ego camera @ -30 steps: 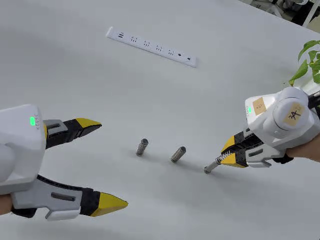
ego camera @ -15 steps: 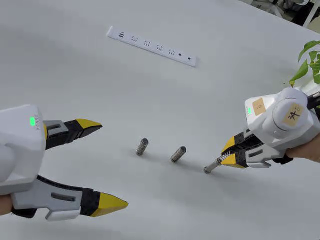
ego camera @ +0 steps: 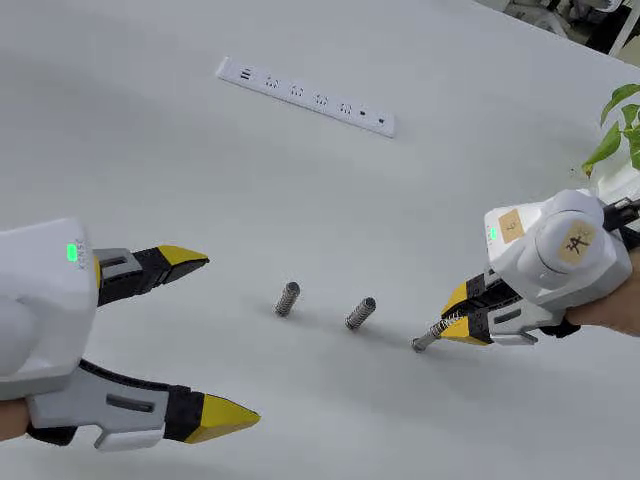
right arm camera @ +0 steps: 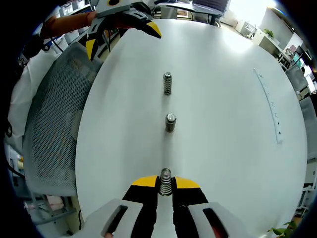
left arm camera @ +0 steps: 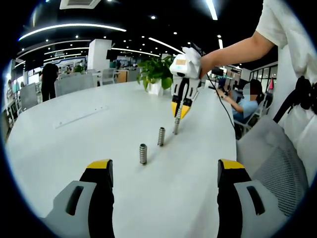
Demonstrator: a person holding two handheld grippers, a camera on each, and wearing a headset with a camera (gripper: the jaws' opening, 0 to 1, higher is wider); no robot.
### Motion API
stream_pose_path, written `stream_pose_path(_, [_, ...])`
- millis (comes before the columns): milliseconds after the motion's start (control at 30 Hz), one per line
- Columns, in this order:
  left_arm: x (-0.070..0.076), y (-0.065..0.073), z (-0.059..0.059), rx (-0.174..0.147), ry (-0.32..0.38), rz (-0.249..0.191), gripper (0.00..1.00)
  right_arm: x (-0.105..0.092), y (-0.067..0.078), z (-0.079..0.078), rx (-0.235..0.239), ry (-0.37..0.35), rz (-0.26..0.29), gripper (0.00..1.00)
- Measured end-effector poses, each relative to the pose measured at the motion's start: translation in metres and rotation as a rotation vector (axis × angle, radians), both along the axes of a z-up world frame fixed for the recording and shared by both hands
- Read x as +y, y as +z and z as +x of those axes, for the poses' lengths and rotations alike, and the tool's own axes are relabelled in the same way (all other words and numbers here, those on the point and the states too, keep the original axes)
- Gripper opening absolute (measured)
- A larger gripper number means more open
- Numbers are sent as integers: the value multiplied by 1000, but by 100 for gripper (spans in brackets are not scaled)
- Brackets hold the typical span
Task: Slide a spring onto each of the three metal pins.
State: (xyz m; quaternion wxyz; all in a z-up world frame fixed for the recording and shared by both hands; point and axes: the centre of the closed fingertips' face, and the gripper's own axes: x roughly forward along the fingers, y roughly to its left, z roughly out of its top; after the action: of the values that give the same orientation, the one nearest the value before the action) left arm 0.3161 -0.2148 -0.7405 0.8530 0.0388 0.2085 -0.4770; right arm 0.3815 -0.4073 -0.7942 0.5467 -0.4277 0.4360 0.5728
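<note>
Springs appear to be on all three pins. The third spring [ego camera: 441, 327], threaded on its pin [ego camera: 421, 343], is clamped in the right tool [ego camera: 456, 318], which holds it leaning down to the left with the tip at or just above the white worktop [ego camera: 300, 190]. Further left, the middle spring [ego camera: 360, 312] and the left-hand spring [ego camera: 287, 298] stand on their own pins, clear of both tools. At near left the left tool [ego camera: 225, 336] hangs with its jaws wide apart, holding nothing. Against the pictures from a second and half a second earlier, nothing on the worktop has moved. Only the headset's view has drifted slightly, and the right tool keeps the same grip and lean. By the look of it, what remains is to stand this last pin upright beside the others and let go without toppling it.
</note>
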Motion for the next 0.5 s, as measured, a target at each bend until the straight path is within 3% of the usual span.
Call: stream_pose_path(500, [1,-2,0,1,1,3,87,2,-14,2,8,2,-3,7])
